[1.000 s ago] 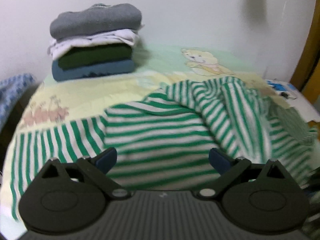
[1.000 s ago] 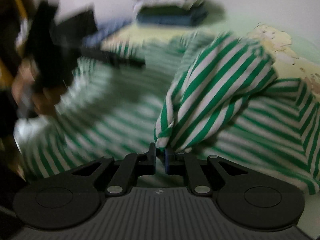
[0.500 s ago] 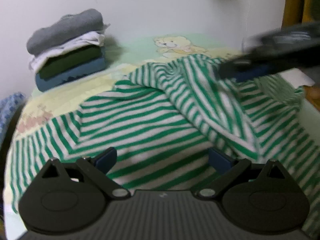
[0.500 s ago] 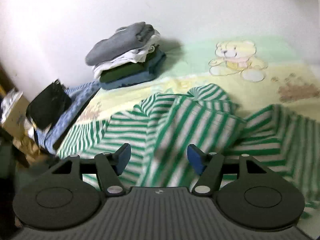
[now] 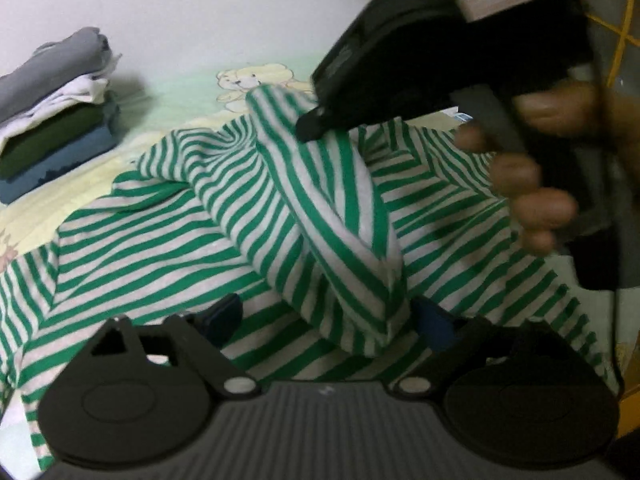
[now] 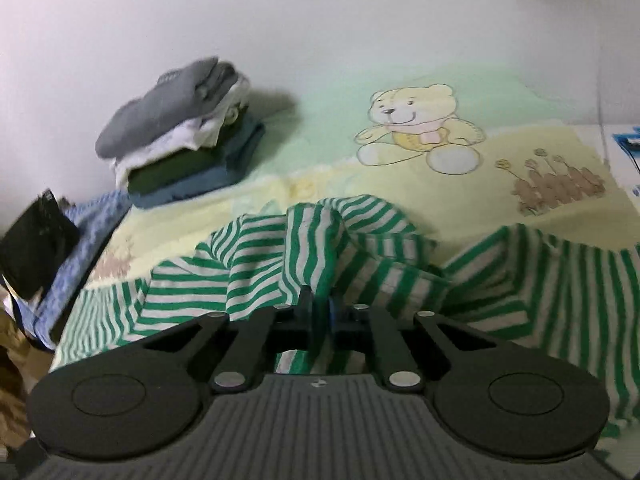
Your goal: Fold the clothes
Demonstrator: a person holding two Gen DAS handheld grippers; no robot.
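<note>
Shirt (image 5: 248,240) lay bunched on bed (image 6: 320,160) | right tool (image 6: 319,312) pinched shut on its fold, lifting it | left tool (image 5: 328,320) open, empty | best: pull fold flat, slowly, no twisting.

Bare sheet (image 6: 320,128) between folded stack (image 6: 184,136) and my striped shirt (image 6: 256,264); stack blocks far left.

A bedroom in a home

There is a bed with a soft sheet (image 6: 320,128) that has a teddy bear picture (image 6: 418,132) on it. A pile of folded clothes (image 6: 184,136) sits by the white wall (image 6: 320,12).
</note>
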